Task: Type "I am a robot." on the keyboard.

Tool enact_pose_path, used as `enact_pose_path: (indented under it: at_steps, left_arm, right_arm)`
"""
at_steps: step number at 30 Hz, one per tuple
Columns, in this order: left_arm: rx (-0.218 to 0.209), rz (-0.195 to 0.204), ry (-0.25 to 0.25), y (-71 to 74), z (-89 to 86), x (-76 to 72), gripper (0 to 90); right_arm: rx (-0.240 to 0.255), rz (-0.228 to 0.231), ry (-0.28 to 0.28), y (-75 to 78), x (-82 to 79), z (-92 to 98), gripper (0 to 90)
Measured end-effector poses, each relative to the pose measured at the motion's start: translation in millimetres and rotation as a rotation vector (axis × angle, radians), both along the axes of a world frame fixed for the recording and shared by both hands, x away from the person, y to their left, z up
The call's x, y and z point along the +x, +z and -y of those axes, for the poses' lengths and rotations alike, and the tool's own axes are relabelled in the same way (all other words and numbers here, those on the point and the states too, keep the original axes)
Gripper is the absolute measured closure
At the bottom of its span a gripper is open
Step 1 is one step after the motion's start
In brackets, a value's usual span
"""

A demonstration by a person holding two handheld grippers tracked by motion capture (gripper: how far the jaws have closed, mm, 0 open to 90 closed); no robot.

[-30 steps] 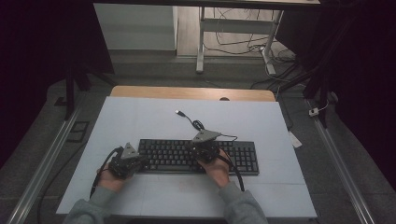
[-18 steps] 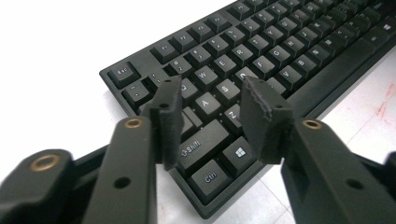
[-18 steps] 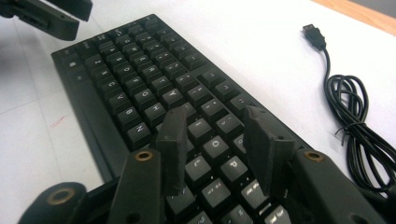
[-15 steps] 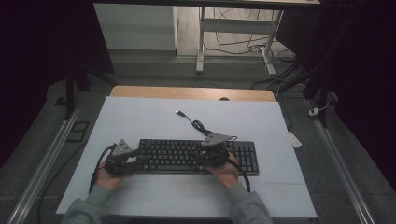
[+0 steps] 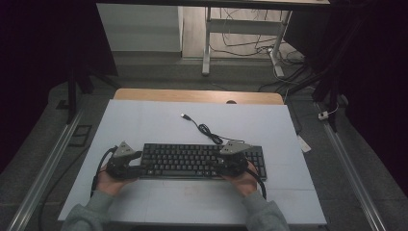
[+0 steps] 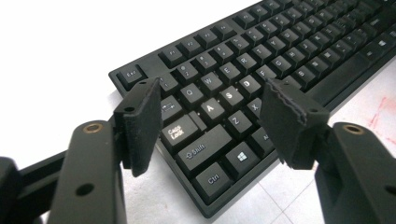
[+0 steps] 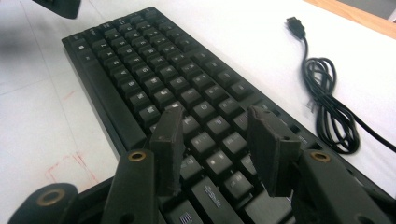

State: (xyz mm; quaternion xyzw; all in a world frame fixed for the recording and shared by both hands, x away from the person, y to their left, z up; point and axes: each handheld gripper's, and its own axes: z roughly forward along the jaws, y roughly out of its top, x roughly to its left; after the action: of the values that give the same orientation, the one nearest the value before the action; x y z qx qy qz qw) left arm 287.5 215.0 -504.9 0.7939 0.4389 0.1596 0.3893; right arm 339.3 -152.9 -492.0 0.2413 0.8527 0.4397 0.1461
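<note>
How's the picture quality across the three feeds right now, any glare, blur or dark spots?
High view: dim, surroundings nearly black, the black keyboard low in contrast on the white table mat. Left gripper view: mat blown out to white at top left, keys sharp. Right gripper view: near keys soft, the coiled black USB cable clearer.

Both forearms enter from the lower edge of the high view, sleeves grey, each hand wrapped round a gripper. The left gripper (image 5: 135, 162) lies low and points toward the right; its jaws have just been opening and stand apart with nothing clamped between the pads (image 6: 140, 123). The right gripper (image 5: 219, 164) points toward the left, jaws likewise parted, pads (image 7: 169, 149) pressing on nothing.
</note>
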Motion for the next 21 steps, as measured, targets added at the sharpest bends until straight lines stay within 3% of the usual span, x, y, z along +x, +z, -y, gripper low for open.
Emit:
enact_pose_path:
  at_steps: [7, 12, 15, 21]
  left_arm:
    - [-0.001, -0.008, 0.025, 3.6, 0.3, 0.5, 29.4]
    - [-0.022, 0.009, 0.004, 8.8, 4.4, 1.6, 25.9]
    - [-0.048, 0.010, -0.027, 12.3, 11.1, 3.8, 25.8]
    - [-0.033, 0.014, -0.100, 15.6, 29.2, 5.2, 27.8]
  right_arm:
    - [0.009, -0.003, -0.008, 0.2, -2.2, 8.8, 56.5]
    - [0.006, -0.011, -0.015, -0.4, -1.3, 11.5, 56.1]
    - [0.002, -0.011, -0.015, 0.0, -1.2, 12.1, 56.0]
    - [0.005, -0.015, -0.013, -0.4, -3.7, 14.4, 55.4]
